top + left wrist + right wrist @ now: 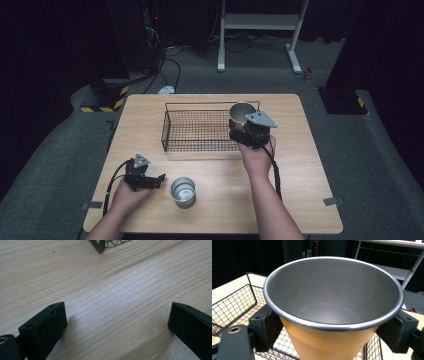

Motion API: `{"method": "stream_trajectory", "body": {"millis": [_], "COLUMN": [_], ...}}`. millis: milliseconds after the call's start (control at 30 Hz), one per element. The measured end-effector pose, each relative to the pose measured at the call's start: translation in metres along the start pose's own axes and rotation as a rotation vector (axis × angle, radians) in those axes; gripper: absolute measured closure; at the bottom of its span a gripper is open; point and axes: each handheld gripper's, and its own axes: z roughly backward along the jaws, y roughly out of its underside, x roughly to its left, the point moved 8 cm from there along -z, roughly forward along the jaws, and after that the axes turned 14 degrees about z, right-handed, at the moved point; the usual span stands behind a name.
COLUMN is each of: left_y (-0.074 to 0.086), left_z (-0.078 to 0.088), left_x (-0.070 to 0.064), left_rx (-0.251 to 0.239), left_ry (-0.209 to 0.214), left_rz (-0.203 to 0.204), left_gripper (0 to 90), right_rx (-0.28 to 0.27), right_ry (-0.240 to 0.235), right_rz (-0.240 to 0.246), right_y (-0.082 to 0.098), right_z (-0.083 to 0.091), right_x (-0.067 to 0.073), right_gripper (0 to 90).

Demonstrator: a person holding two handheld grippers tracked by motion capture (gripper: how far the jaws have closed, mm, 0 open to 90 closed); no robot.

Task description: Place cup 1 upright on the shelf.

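In the high view, an orange cup is held by the right hand-held gripper over the right end of the wire basket on the wooden counter. A second steel cup stands upright near the front edge, just beside the left hand-held gripper.

In the left gripper view, the jaws are spread wide over bare wood.

In the right gripper view, the cup is clamped below its rim, apparently above the basket mesh.
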Motion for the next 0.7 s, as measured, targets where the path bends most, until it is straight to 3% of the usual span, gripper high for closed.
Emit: {"method": "stream_trajectory", "body": {"millis": [300,700], "left_y": [0.0,0.001], "left_z": [0.0,0.001], "left_x": [-0.001,-0.001], "left_rx": [-0.005,-0.007], "left_ry": [0.001,-0.001], "left_rz": [0.005,0.004], "left_gripper": [2.9,3.4], "right_rx": [-0.001,0.042], "right_ry": [-0.001,0.014], "right_rz": [-0.009,-0.016], "right_y": [-0.004,-0.006], "right_z": [-0.011,-0.024], "right_x": [-0.001,-0.006], "right_gripper": [15.3,15.3]}}
